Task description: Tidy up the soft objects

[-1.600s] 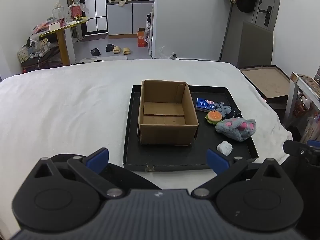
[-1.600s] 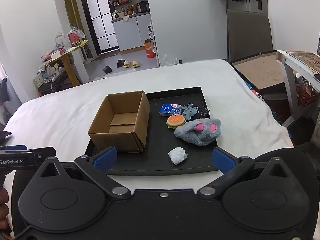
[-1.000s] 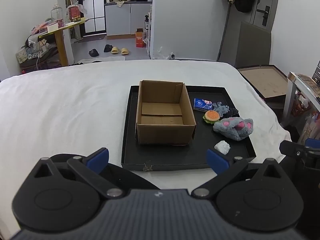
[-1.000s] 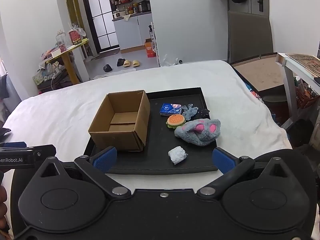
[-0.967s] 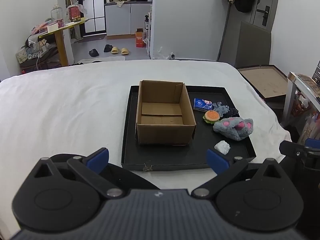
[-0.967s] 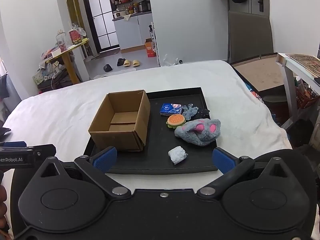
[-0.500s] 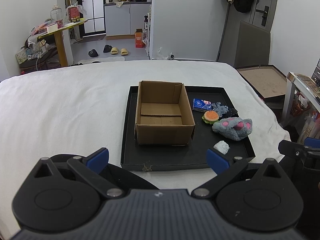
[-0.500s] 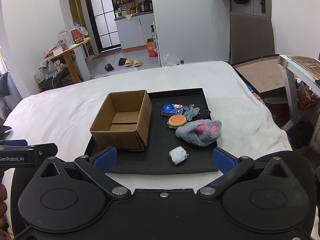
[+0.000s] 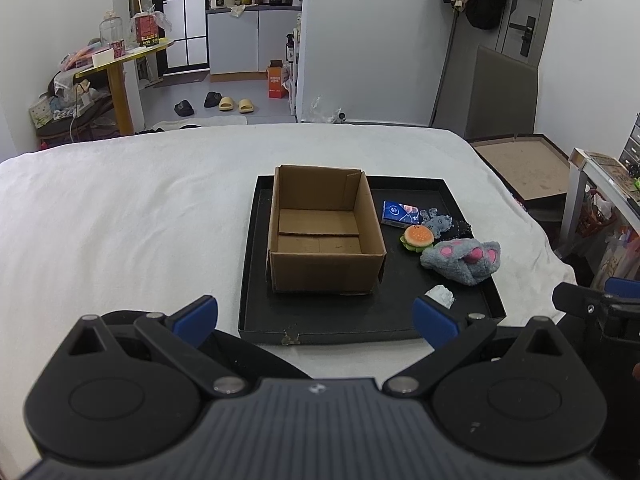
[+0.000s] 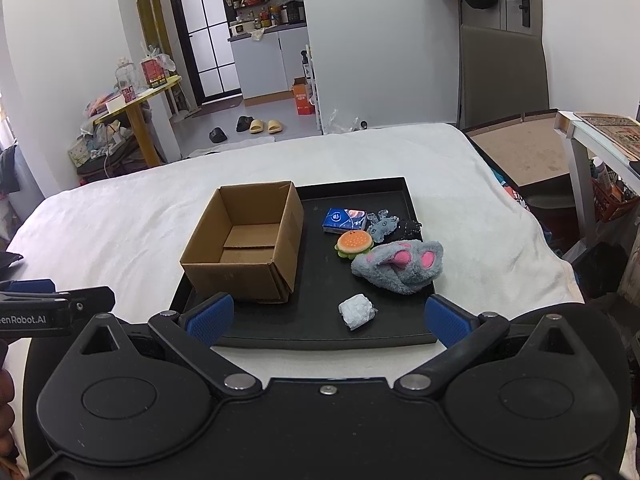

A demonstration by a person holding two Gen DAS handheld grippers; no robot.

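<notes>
An empty brown cardboard box (image 9: 326, 232) (image 10: 244, 248) stands on the left half of a black tray (image 9: 320, 320) (image 10: 384, 334) on the white bed. To its right lie a grey plush with pink patches (image 9: 464, 260) (image 10: 400, 266), a burger toy (image 9: 417, 236) (image 10: 354, 243), a blue tissue pack (image 9: 398, 213) (image 10: 344, 219), a small grey plush (image 10: 382, 226), a black item (image 10: 408, 229) and a white crumpled wad (image 9: 440, 295) (image 10: 357, 311). My left gripper (image 9: 316, 318) and right gripper (image 10: 328, 318) both hover open near the tray's front edge, holding nothing.
The white bed (image 9: 120, 220) spreads wide to the left of the tray. A brown board (image 9: 524, 164) and a small table (image 10: 592, 128) stand off the bed's right side. Beyond the bed are a yellow table (image 9: 124, 52), slippers and a kitchen.
Both views have drifted slightly: the tray and box sit a little lower and nearer in the frames. Both grippers stay open and nothing on the tray has moved.
</notes>
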